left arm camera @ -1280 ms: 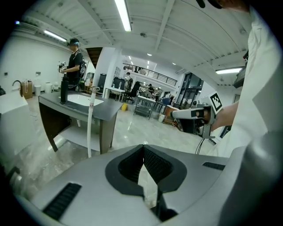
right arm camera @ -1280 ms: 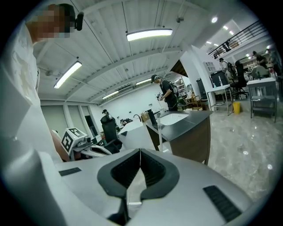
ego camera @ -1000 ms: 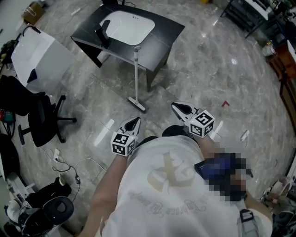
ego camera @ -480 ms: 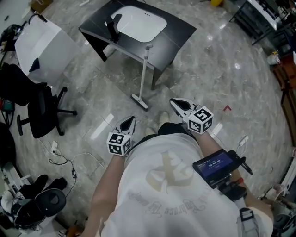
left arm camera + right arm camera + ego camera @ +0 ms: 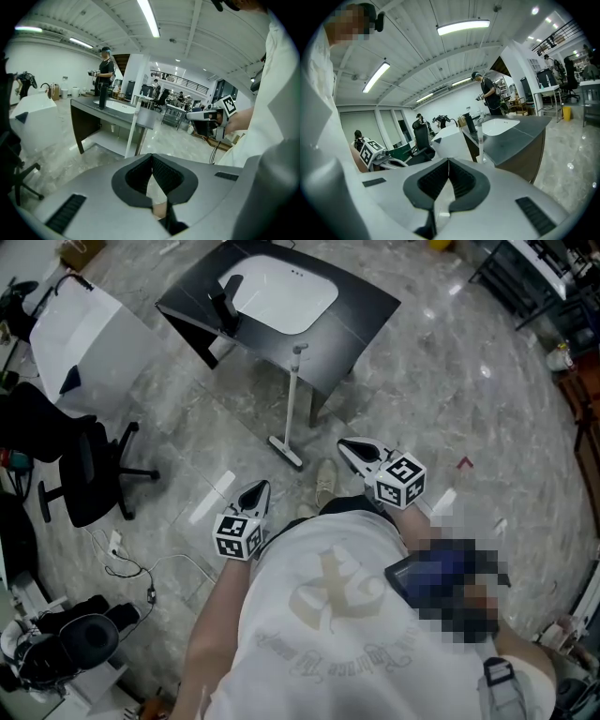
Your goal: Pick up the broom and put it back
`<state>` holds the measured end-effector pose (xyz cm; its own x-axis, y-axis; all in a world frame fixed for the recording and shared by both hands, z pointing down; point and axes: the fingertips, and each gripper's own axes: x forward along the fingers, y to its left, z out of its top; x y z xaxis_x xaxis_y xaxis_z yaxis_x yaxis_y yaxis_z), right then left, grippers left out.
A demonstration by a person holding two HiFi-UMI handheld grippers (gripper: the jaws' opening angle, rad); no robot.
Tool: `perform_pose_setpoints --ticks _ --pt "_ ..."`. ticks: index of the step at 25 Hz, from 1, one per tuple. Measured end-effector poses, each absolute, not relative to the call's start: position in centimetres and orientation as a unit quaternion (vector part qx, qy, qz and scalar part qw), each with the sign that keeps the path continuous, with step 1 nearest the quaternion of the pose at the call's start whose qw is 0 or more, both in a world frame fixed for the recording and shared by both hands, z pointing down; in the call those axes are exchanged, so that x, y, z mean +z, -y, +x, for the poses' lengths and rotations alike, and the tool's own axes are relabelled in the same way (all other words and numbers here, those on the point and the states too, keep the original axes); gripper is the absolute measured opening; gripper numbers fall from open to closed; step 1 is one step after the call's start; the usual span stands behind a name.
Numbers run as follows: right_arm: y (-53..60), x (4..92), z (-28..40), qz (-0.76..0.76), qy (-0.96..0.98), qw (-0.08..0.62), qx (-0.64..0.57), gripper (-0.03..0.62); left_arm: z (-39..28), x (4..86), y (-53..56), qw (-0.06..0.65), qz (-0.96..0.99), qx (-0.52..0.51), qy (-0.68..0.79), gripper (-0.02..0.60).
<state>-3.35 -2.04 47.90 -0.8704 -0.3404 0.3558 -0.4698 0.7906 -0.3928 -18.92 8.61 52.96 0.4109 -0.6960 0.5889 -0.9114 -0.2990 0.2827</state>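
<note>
I find the broom (image 5: 291,399) upright, head on the floor, handle top seemingly resting against the sink table (image 5: 370,298). Left gripper (image 5: 255,491) and right gripper (image 5: 354,450) are closed, empty, well short of it. Likely light, stiff, slick-poled; I would clamp mid-handle.

The floor (image 5: 450,362) is glossy grey marble-like stone with light glints at the upper right. The table (image 5: 370,306) has a dark matt top around a smooth white basin (image 5: 281,292), and the broom (image 5: 292,399) pole is smooth and white. The left claw (image 5: 258,487) and right claw (image 5: 346,443) are matt grey plastic with black ribbed pads (image 5: 166,176).
</note>
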Motion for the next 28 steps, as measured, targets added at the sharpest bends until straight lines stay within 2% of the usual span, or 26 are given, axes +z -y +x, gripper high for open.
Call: perform_pose_setpoints --ticks 12,20,28 --pt "2.3 47.4 -3.4 0.211 0.943 0.120 0.229 0.017 -18.2 52.7 -8.1 0.283 0.794 0.191 0.503 0.012" --pt "8.8 49.3 -3.3 0.204 0.937 0.130 0.250 0.018 -17.4 53.9 -1.0 0.295 0.796 0.211 0.485 0.012" --pt "10.7 50.1 -3.3 0.190 0.937 0.127 0.264 0.017 -16.5 54.9 1.3 0.302 0.790 0.228 0.481 0.012"
